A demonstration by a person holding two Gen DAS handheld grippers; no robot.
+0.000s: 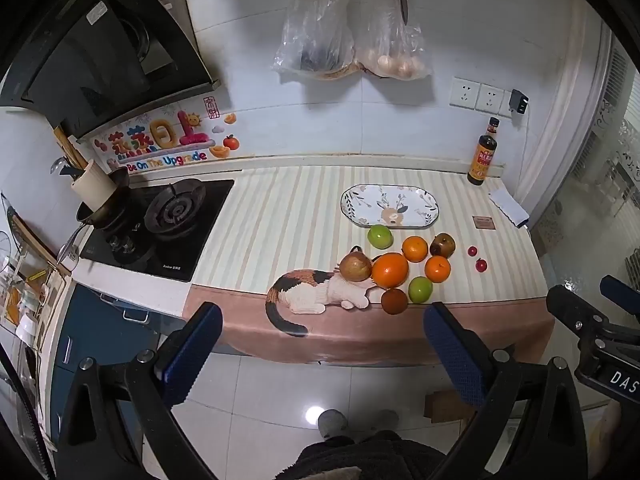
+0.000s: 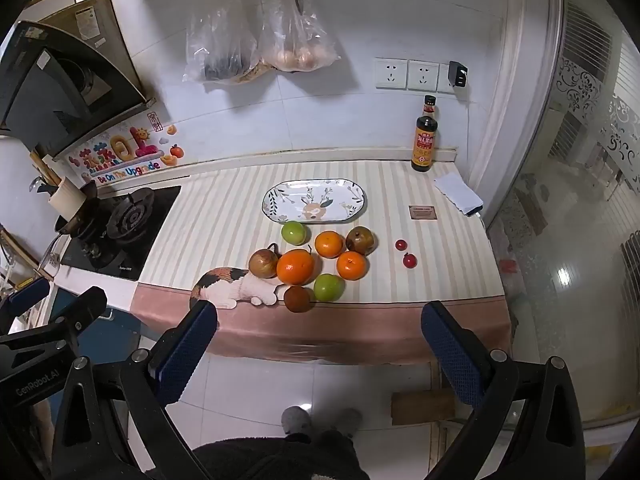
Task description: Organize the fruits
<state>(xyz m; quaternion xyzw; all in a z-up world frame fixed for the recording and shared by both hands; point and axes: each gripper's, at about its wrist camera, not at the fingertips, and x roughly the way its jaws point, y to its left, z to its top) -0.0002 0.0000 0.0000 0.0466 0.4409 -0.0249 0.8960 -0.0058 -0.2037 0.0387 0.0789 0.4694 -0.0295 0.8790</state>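
Striped counter cloth [image 1: 280, 216] carries the fruit cluster [image 2: 308, 264] just near of the empty plate [image 2: 314, 200]; my left gripper [image 1: 324, 344] and right gripper [image 2: 320, 340] hang released, fruit ahead, right nearer.

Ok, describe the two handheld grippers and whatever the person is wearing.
Both the left gripper and right gripper are black frames with silver bolts and two blue, textured finger pads. White lettering marks each body as seen from the other's camera. The person wears dark fuzzy clothing and grey slippers.
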